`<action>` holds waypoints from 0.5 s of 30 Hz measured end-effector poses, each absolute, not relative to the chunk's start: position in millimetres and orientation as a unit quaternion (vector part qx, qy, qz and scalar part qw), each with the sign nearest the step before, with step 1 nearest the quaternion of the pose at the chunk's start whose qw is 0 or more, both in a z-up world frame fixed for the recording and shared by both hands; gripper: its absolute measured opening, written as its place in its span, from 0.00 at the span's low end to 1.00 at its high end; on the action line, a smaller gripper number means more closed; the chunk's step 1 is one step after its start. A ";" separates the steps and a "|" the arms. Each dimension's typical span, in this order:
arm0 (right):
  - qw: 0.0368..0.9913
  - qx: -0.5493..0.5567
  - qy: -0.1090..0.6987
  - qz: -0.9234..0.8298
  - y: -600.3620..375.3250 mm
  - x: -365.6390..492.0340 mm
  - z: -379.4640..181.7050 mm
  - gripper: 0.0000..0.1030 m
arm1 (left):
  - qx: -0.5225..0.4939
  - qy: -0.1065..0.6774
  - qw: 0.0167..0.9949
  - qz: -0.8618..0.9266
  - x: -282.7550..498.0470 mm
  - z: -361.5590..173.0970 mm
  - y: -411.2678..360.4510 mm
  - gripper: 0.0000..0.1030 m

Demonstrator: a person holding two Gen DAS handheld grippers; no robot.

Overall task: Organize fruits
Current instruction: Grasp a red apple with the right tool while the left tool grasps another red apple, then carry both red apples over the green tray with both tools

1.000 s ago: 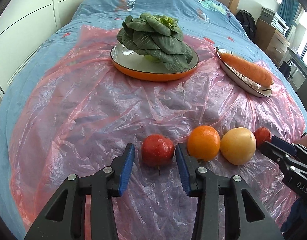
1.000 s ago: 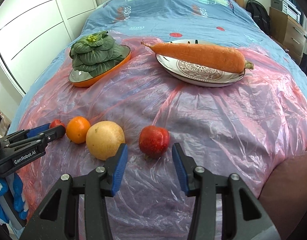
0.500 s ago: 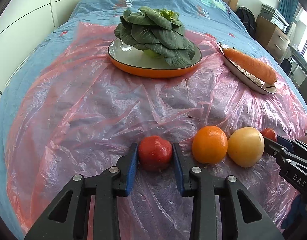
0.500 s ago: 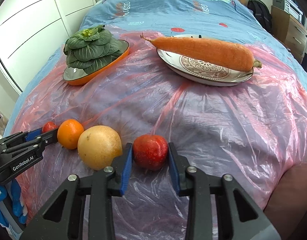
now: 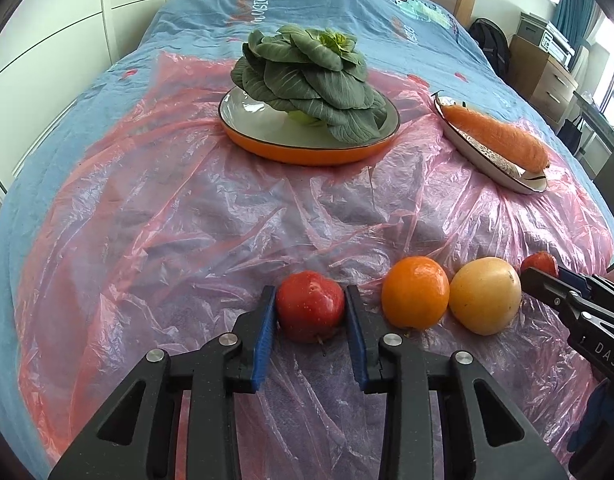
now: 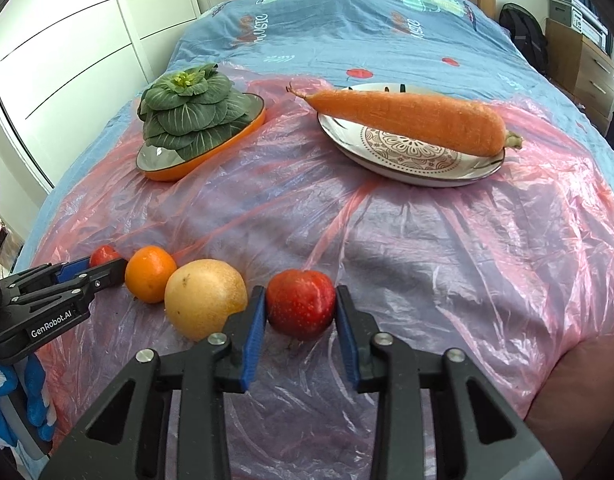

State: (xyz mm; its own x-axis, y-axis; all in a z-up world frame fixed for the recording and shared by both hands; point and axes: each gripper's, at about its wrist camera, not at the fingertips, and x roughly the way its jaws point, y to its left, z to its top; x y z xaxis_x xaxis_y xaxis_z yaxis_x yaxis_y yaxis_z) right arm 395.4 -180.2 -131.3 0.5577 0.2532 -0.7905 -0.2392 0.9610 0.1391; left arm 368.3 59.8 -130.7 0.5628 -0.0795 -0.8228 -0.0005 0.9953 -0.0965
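Between the blue pads of the left hand-held gripper sits a round red apple, clamped on both sides after the jaws have just been closing. The right hand-held gripper has likewise just been closing and squeezes a second red apple. Between the two apples lie a glossy orange and a pale yellow pear-like fruit, apparently touching. All rest on crinkled pink plastic sheeting over a blue bed. Farther back stand an orange-rimmed dish of leafy greens and a patterned plate bearing a long carrot.
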 end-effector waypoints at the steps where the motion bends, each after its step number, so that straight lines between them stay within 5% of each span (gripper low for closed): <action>1: 0.883 0.009 0.447 0.141 -180.9 393.8 -128.8 0.51 | -0.045 0.466 0.883 -0.023 366.8 -128.7 60.4 0.28; 15: 0.888 0.002 0.432 0.160 -187.7 343.7 -94.5 0.51 | -0.035 0.446 0.893 -0.046 324.1 -96.0 45.8 0.28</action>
